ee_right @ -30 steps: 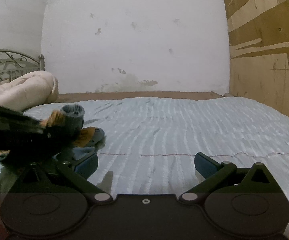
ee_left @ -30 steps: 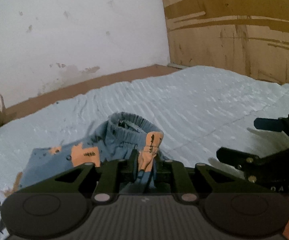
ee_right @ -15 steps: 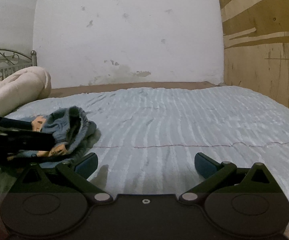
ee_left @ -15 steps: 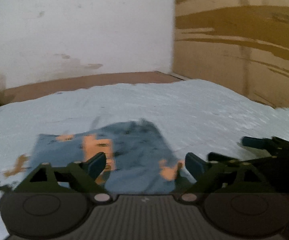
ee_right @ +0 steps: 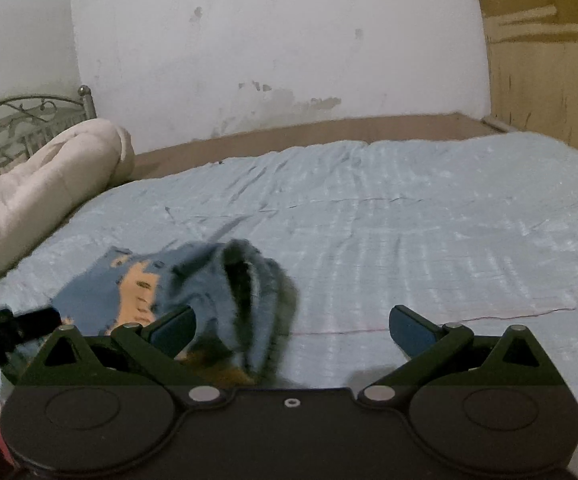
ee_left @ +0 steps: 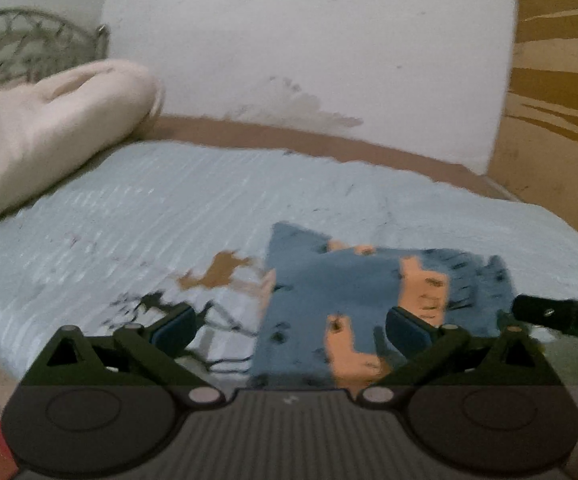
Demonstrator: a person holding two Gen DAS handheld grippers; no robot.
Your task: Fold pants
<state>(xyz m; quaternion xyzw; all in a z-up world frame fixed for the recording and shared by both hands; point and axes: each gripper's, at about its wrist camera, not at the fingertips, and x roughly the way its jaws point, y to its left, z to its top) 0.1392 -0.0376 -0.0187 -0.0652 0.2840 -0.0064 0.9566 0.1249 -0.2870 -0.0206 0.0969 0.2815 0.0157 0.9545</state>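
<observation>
Small blue pants [ee_left: 345,284] with orange patches lie folded on the light blue bedspread [ee_left: 149,208]. In the right wrist view the pants [ee_right: 193,280] lie at the lower left with the elastic waistband bunched up. My left gripper [ee_left: 289,326] is open and empty just above the pants' near edge. My right gripper [ee_right: 291,326] is open and empty, with the pants beside its left finger [ee_right: 173,328]. The right gripper's finger shows at the left wrist view's right edge [ee_left: 557,314].
A rolled cream blanket [ee_left: 41,128] lies at the bed's left by a metal headboard [ee_right: 17,120]. A white wall [ee_right: 269,40] stands behind and a wooden panel [ee_right: 549,60] to the right. The bedspread [ee_right: 429,220] stretches to the right.
My left gripper let go of the pants and opened; the pants dropped flat onto the bed. The left camera swung left. The right gripper stayed open and tilted down toward the pants.
</observation>
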